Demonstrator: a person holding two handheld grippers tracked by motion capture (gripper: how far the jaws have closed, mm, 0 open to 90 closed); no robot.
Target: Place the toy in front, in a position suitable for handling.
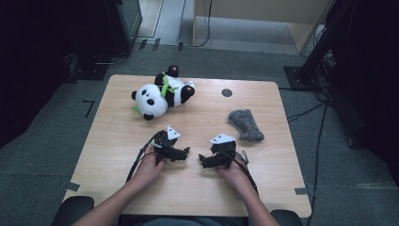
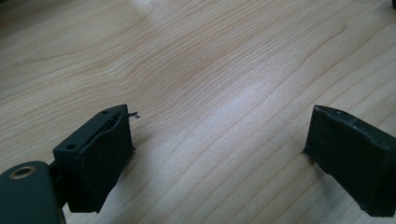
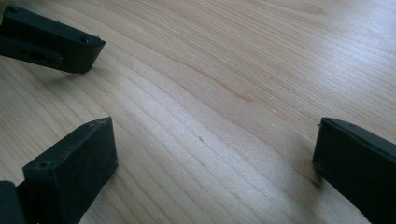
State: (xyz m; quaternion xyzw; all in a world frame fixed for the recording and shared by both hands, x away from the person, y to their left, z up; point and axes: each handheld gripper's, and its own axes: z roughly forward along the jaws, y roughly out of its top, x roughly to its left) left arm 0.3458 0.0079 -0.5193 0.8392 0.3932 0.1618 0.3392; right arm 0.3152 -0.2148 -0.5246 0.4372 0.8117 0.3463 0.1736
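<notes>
Both the left gripper [image 1: 184, 151] and right gripper [image 1: 203, 160] rest wide open and empty on the near table [image 1: 117, 155]. The grey fuzzy cloth [image 1: 245, 125], right and nearest, looks soft and light; pinch its near edge.

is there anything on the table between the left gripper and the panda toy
Nothing visible. The left gripper rests open on the table, and only bare wood lies between it and the panda toy at the far left. The grey furry piece sits off to the right, nearer the right gripper.
</notes>
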